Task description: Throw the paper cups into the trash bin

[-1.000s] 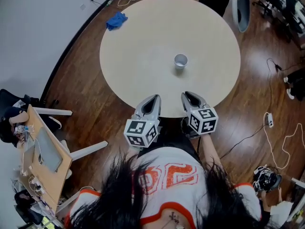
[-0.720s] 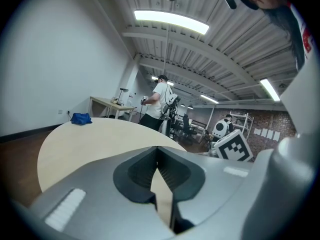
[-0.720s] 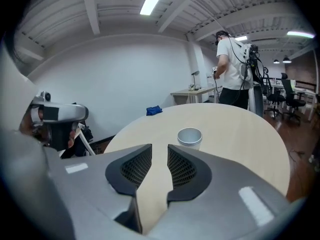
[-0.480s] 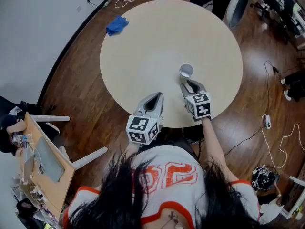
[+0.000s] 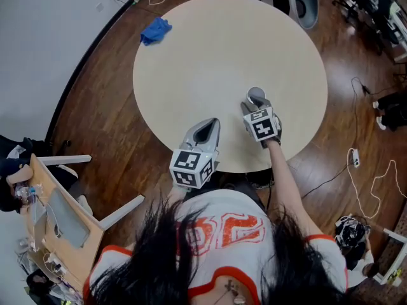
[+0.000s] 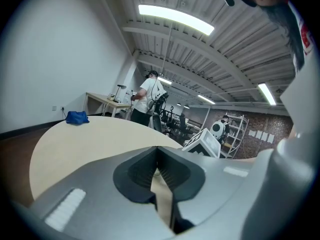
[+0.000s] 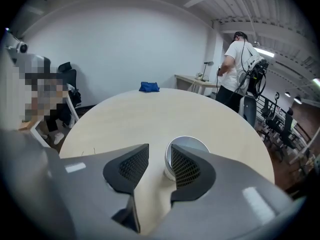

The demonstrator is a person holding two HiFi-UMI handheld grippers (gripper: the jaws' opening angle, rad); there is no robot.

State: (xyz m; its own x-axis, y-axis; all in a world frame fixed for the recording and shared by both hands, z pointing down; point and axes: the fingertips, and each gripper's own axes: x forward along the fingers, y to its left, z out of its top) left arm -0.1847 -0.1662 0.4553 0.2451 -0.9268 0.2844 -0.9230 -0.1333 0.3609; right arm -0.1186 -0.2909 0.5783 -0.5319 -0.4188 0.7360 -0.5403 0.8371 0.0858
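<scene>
Head view: one paper cup (image 5: 255,94) stands upright on the round tabletop (image 5: 203,56), right of the frame's centre, its open mouth upward and its inside pale grey. A crumpled blue cloth (image 5: 156,29) lies at the tabletop's upper-left edge, well apart from the cup.

Right tongs (image 5: 253,108): just below the cup in the head view, jaws apart. In the right gripper view the cup (image 7: 186,145) shows behind the tip of the right-hand jaw, which overlaps its near rim. The gap between the jaws of the right tongs (image 7: 159,165) shows only bare tabletop (image 7: 150,119), so the cup is not clamped. Whether that jaw touches the cup cannot be told. These jaws have just been opening, with nothing between them.

Left tongs (image 5: 206,129): over the lower edge of the tabletop, lower left of the cup and apart from it. In the left gripper view the left tongs (image 6: 158,170) stand with jaws together at the tips, holding nothing.

Against the earliest frame: the right tongs then sat side by side with the left at the tabletop's lower edge, well apart from the cup. They now reach the cup. The left tongs have edged slightly further over the tabletop. The cup stands in the same part of the tabletop.
</scene>
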